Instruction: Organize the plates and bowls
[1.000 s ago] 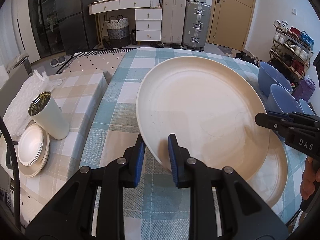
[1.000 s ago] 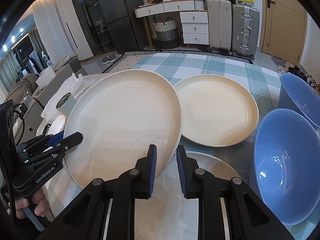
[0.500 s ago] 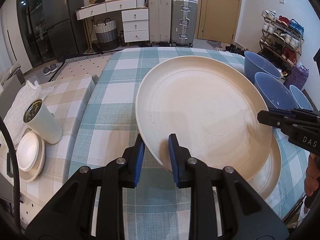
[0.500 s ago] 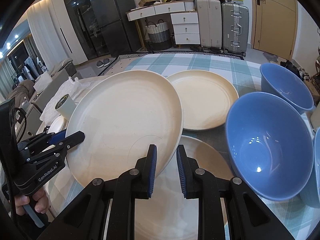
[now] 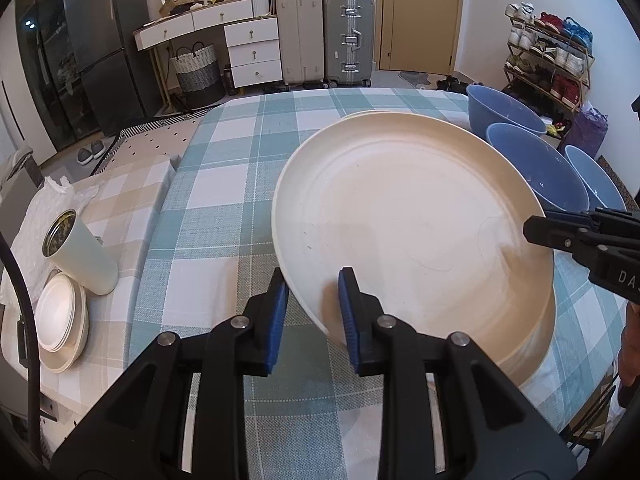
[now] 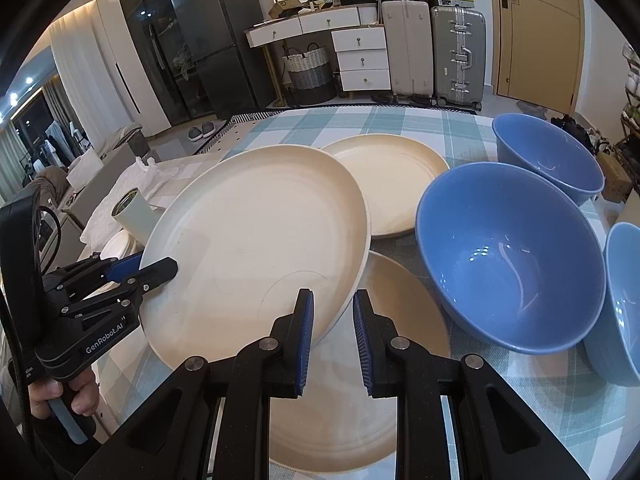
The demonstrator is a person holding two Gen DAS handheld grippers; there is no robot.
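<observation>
Both grippers hold one large cream plate [image 5: 412,216] tilted above the checked table. My left gripper [image 5: 312,300] is shut on its near-left rim. My right gripper [image 6: 330,322] is shut on the opposite rim of the same plate [image 6: 256,256]; it shows at the right in the left wrist view [image 5: 536,232]. A second cream plate [image 6: 380,360] lies flat on the table below the held one. A third cream plate [image 6: 396,184] lies farther back. Three blue bowls sit at the right: near [image 6: 624,304], middle [image 6: 512,256], far [image 6: 548,156].
A white cup [image 5: 80,252] and a stack of small white plates [image 5: 60,320] stand on the beige side table [image 5: 120,208] to the left. The teal checked tablecloth [image 5: 224,184] shows left of the plates. Suitcases, drawers and a shoe rack stand beyond.
Both grippers have pulled back toward the near table edge with the plate still held between them. The plate beneath and the blue bowls now show more fully.
</observation>
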